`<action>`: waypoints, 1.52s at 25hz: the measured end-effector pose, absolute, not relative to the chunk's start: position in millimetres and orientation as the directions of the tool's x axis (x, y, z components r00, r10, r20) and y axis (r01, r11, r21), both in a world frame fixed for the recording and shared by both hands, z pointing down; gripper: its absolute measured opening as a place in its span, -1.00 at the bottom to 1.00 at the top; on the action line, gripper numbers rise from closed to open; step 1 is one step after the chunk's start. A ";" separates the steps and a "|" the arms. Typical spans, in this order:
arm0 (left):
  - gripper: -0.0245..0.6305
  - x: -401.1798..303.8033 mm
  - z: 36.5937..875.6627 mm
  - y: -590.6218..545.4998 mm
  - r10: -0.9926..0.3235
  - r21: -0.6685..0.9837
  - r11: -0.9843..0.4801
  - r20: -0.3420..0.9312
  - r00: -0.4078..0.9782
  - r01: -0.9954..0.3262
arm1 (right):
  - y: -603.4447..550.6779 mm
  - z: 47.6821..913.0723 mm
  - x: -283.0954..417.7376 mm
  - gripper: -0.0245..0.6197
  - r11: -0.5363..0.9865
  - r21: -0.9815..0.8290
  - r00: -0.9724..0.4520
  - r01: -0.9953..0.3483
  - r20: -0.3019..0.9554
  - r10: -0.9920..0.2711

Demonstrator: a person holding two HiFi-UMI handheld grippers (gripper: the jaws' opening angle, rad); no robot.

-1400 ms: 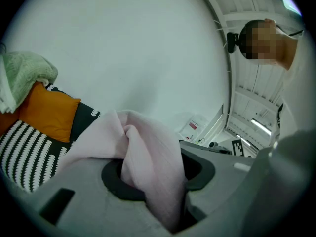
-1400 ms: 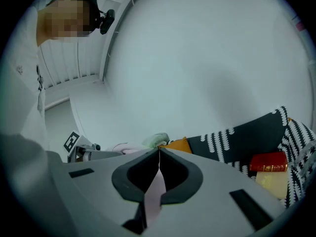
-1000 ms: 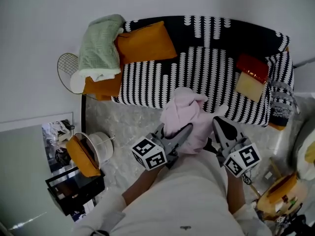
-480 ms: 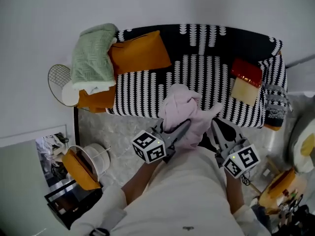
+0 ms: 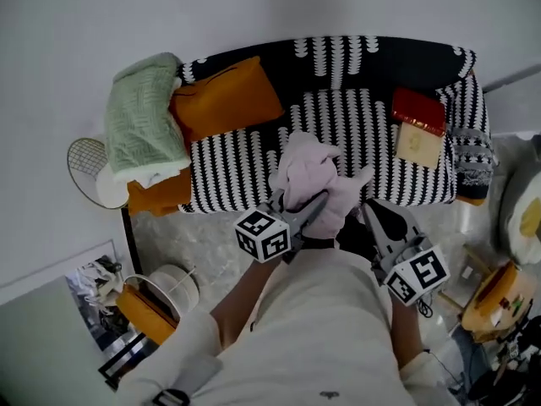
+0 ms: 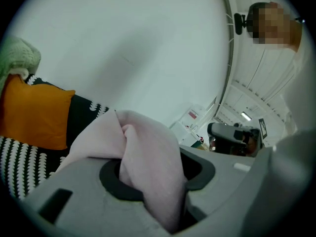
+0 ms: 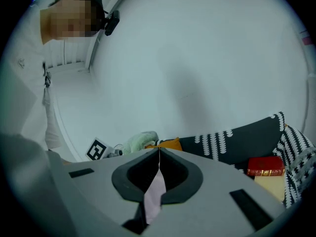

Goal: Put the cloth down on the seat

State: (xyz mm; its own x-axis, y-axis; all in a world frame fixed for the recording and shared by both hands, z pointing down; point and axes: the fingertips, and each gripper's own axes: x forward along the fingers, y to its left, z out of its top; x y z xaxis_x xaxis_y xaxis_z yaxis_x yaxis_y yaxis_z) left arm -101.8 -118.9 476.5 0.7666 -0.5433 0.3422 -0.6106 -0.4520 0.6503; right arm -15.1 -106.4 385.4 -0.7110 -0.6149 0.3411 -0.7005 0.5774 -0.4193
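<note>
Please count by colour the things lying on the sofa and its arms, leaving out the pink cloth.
Orange cushion: 2
Green blanket: 1
Red item: 1
Pale yellow item: 1
Grey knit item: 1
Total: 6

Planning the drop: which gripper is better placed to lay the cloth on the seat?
Probably left: the left gripper grips the bulk of the cloth by the seat; the right gripper pinches only a thin edge.

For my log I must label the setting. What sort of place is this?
Probably a living-room corner, perhaps staged: a black-and-white patterned sofa against a plain wall, with an orange cushion and a green blanket on it.
</note>
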 end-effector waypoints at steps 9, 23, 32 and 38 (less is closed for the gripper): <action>-0.41 -110.3 548.4 -148.5 -0.458 0.659 -0.449 0.410 0.789 -0.603 | -107.1 414.6 -30.3 -0.90 0.494 -0.453 -0.664 -0.742 0.399 -0.632; -0.36 -117.2 689.9 -192.9 -0.414 0.631 -0.392 0.529 0.741 -0.670 | -115.1 476.6 -33.9 -0.90 0.377 -0.519 -0.625 -0.767 0.468 -0.625; -0.74 -114.5 769.5 -205.2 -0.371 0.572 -0.394 0.617 0.694 -0.720 | -115.9 510.6 -30.4 -0.90 0.321 -0.544 -0.610 -0.775 0.514 -0.603; -0.78 -112.7 806.0 -220.1 -0.369 0.550 -0.393 0.640 0.674 -0.737 | -115.1 526.8 -26.9 -0.90 0.284 -0.554 -0.596 -0.783 0.534 -0.600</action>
